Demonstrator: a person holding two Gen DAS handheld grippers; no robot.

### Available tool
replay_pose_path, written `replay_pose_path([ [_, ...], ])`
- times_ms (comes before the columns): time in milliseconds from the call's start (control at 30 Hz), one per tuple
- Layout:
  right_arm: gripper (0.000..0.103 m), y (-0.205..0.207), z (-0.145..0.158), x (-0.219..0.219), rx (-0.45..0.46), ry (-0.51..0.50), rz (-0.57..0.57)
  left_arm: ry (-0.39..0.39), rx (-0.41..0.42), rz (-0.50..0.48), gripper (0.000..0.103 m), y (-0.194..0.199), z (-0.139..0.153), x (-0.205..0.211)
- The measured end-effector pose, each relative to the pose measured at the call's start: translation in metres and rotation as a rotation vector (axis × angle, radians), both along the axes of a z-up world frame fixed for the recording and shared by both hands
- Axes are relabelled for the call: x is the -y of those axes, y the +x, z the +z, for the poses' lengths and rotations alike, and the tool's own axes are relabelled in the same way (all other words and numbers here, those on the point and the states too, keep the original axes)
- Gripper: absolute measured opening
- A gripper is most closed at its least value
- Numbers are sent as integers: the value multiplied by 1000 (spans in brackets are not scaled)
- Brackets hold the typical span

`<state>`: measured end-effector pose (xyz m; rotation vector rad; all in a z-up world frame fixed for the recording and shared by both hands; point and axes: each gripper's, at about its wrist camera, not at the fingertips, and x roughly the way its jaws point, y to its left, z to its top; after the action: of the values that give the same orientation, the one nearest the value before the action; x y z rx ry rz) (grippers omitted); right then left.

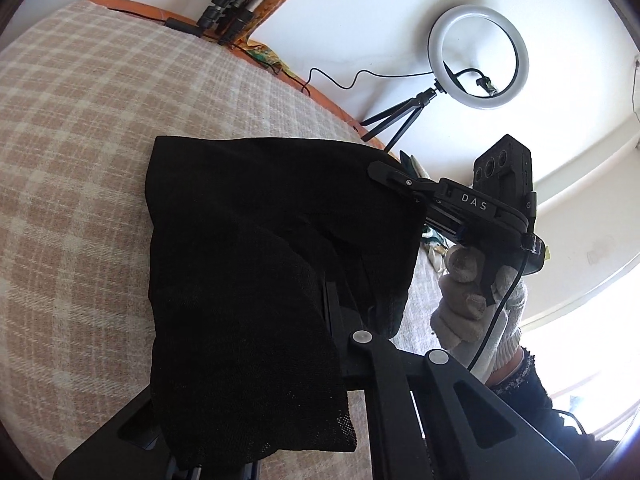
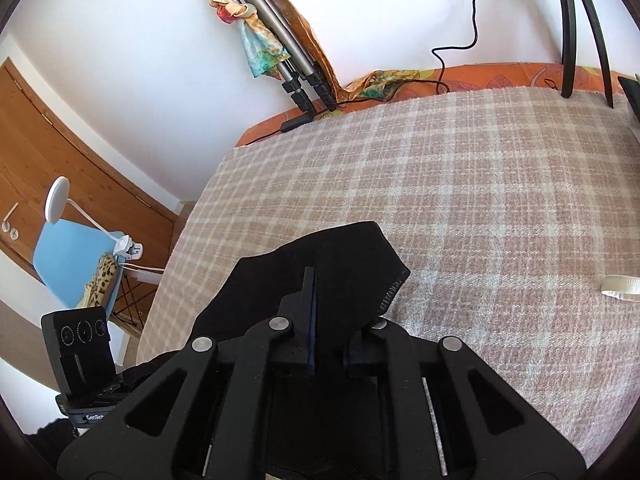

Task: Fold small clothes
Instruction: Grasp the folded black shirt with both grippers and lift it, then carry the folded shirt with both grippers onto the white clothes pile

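Left wrist view first: a black garment (image 1: 256,264) is draped over the left gripper (image 1: 340,312), covering its left finger and most of the right one, so I cannot tell how far apart the fingers stand. The cloth hangs above a bed with a beige checked blanket (image 1: 80,128), which spreads out to the left of the fingers and ahead of them. At the far right corner of the cloth the right gripper (image 1: 384,172) reaches in from the right, its fingers pressed together on the hem, with a gloved right hand (image 1: 476,300) on its handle below. Beyond that gripper a ring light (image 1: 478,56) on a small tripod stands at the bed's edge against a white wall.

Right wrist view: to the far left of the fingers, off the bed, the left gripper's body (image 2: 82,352) shows beside a blue chair (image 2: 68,256) with a white lamp clipped to it. Between the right gripper's fingers (image 2: 310,300) the same black garment is pinched, the pads closed narrowly on a fold of it, and the cloth spreads ahead and to both sides over the blanket. A folded tripod (image 2: 280,52) leans on the wall ahead. Well to the right of the fingers a small white strap (image 2: 622,284) lies on the blanket.
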<state>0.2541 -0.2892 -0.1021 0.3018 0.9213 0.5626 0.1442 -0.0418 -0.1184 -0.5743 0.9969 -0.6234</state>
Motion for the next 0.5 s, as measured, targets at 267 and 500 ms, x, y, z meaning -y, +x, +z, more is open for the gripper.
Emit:
replay_pose_path([
  [267,9,-8,31,33,43,-47,-25,-4,47,-61,5,17,19,34],
  [500,9,-9,59,94,83,-73,-93,-12,115,-129,5,44,43,86],
])
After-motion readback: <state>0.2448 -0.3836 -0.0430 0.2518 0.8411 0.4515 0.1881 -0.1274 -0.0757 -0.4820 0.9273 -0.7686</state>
